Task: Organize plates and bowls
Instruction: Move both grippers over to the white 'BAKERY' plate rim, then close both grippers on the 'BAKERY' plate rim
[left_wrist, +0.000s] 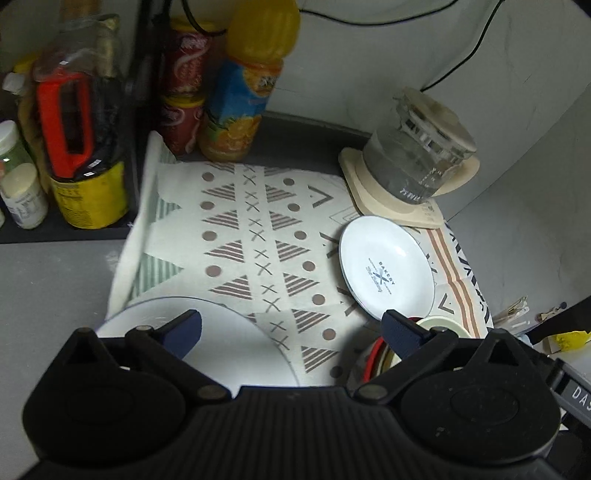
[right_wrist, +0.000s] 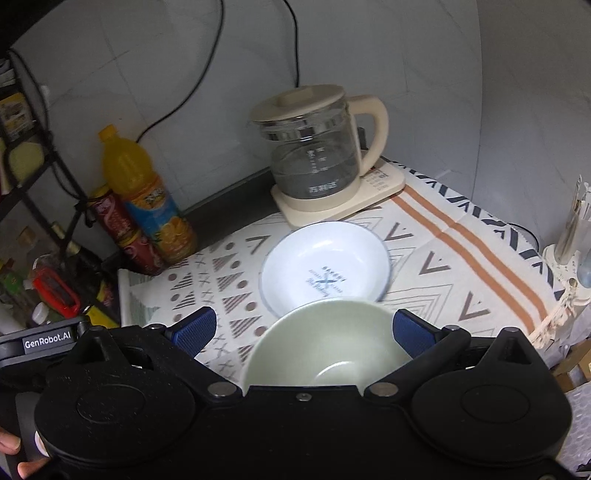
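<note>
My biggest worry was the glass kettle (right_wrist: 314, 158) on its cream base at the back of the patterned cloth (right_wrist: 443, 266): it stood just behind the shallow white plate (right_wrist: 325, 273), so any forward overshoot with a dish could knock it. The cloth itself looked loose and rucked up at its left edge, and I judged a dragged plate might bunch it. Both claws stood wide apart, gripping nothing. My right gripper (right_wrist: 301, 330) hung over the pale green bowl (right_wrist: 328, 343), whose rim sat close against the white plate's near edge; closing carelessly there could clip both. My left gripper (left_wrist: 291, 334) hovered near a larger white plate (left_wrist: 221, 339) at the cloth's near left corner. Left of the cloth, the orange juice bottle (right_wrist: 147, 199) and red cans (right_wrist: 122, 232) crowded the edge and looked easy to topple.
</note>
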